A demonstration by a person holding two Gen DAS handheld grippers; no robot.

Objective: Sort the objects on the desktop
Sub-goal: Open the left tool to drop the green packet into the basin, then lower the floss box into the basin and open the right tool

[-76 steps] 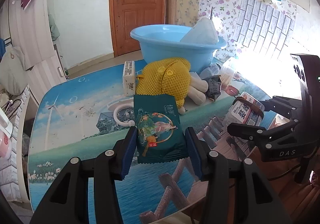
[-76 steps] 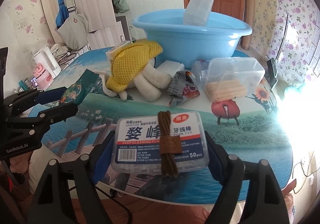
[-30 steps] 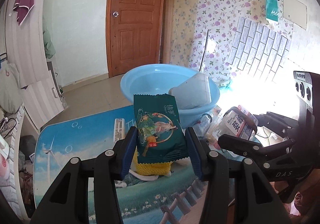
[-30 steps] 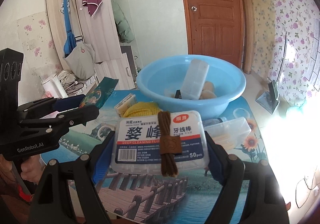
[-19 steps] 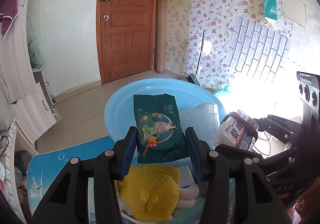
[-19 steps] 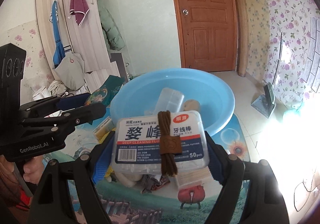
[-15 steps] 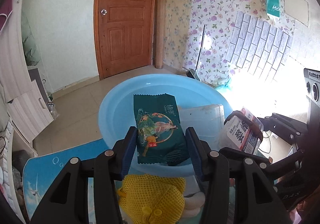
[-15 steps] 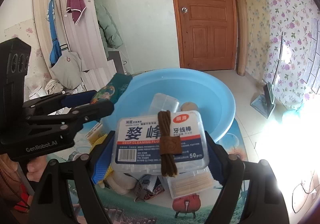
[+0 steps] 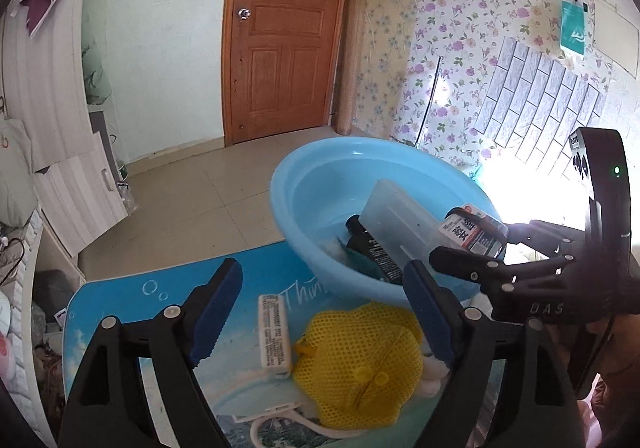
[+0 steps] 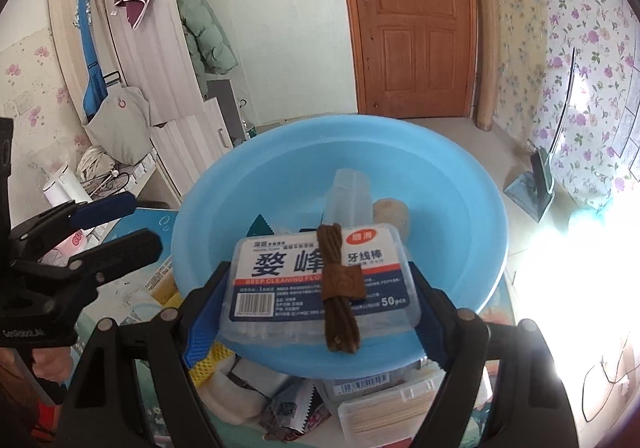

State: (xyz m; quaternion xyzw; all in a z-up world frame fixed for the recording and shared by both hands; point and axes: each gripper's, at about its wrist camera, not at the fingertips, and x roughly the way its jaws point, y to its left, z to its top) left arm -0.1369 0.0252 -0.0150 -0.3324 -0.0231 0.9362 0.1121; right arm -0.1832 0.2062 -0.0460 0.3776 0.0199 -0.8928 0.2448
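Now the left claw [image 9: 320, 312] is opening — nothing between its pads. Right claw [image 10: 316, 312] grips the floss-pick box [image 10: 320, 272] over the blue basin [image 10: 460, 208], mid-frame.

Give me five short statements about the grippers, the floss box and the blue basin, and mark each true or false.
1. The right gripper grips the floss pick box. True.
2. The left gripper holds a green packet. False: its jaws are opening with nothing between them.
3. The blue basin is empty. False: a clear case and other items lie in it.
4. The yellow mesh item lies on the table outside the basin. True.
5. The floss pick box rests on the table. False: it is held over the basin.
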